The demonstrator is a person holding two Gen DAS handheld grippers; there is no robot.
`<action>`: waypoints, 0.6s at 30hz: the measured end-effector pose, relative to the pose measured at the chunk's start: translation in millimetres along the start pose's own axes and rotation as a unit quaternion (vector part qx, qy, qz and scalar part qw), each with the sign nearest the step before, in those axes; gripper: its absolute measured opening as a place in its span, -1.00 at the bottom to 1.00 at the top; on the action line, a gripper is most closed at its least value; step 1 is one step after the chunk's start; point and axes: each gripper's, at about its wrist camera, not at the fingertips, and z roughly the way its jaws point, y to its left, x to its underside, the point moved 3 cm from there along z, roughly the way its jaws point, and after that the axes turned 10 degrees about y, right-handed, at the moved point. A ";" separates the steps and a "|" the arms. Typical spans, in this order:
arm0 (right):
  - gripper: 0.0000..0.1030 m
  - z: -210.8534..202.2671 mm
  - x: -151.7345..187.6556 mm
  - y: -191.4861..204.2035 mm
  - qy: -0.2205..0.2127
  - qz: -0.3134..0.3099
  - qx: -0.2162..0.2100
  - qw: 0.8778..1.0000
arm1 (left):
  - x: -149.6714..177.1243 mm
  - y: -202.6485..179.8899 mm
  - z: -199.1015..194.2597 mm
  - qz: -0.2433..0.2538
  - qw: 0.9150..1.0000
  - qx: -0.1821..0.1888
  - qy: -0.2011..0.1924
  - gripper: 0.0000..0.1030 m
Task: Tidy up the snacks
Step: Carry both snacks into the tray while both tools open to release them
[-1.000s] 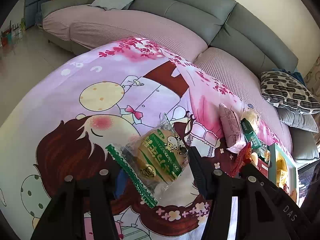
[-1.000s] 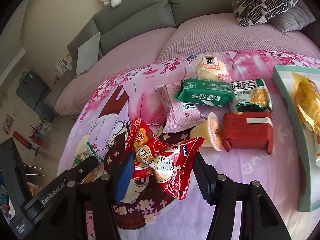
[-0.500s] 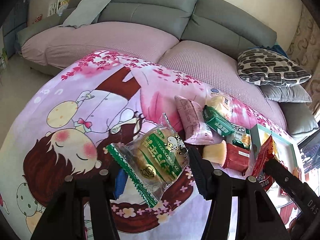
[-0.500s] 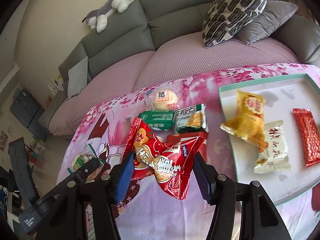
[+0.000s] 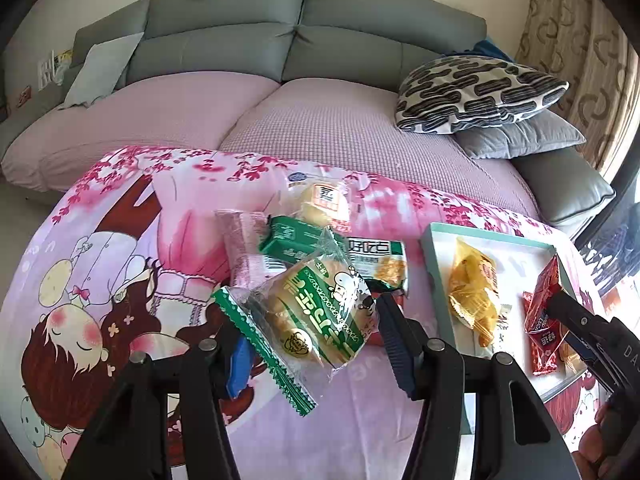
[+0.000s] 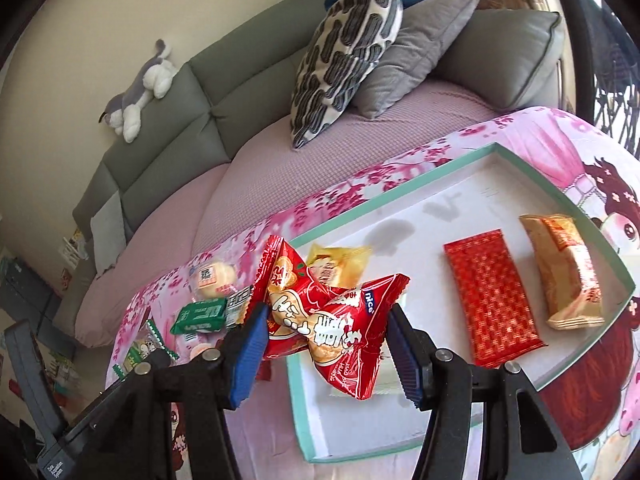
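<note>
My left gripper (image 5: 316,344) is shut on a clear-and-green bread packet (image 5: 316,316), held in the air above the pink cartoon cloth, left of the tray. My right gripper (image 6: 324,348) is shut on a red snack bag (image 6: 324,316), hanging over the near left corner of the teal-rimmed white tray (image 6: 400,192). In the left wrist view the right gripper and its red bag (image 5: 542,320) hover over the tray (image 5: 492,234). In the tray lie a yellow packet (image 6: 338,264), a red foil packet (image 6: 490,300) and a tan packet (image 6: 568,268).
Loose snacks lie on the cloth left of the tray: a pink packet (image 5: 244,240), a green bar (image 5: 292,240), a white-and-green packet (image 5: 376,256) and a round bun (image 5: 320,200). A grey sofa (image 5: 240,44) with a patterned cushion (image 5: 476,92) stands behind.
Both grippers have swung to the right with their packets, towards the tray. The right one now hangs over the tray; the left one has come level with the pile of loose snacks.
</note>
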 end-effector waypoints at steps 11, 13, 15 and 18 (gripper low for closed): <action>0.19 -15.8 -22.7 -66.6 -0.033 0.066 0.031 0.997 | -19.0 -81.5 -2.8 0.064 0.997 0.027 -0.015 0.14; 0.19 -15.5 -28.5 -74.2 -0.038 0.071 0.036 0.996 | -23.0 -97.0 -1.5 0.074 0.996 0.035 -0.016 0.14; 0.19 -14.3 -35.0 -79.8 -0.044 0.073 0.039 0.996 | -28.9 -112.5 1.4 0.083 0.995 0.045 -0.016 0.14; 0.19 -11.8 -43.5 -85.3 -0.052 0.070 0.045 0.995 | -36.3 -134.1 8.3 0.098 0.993 0.057 -0.011 0.14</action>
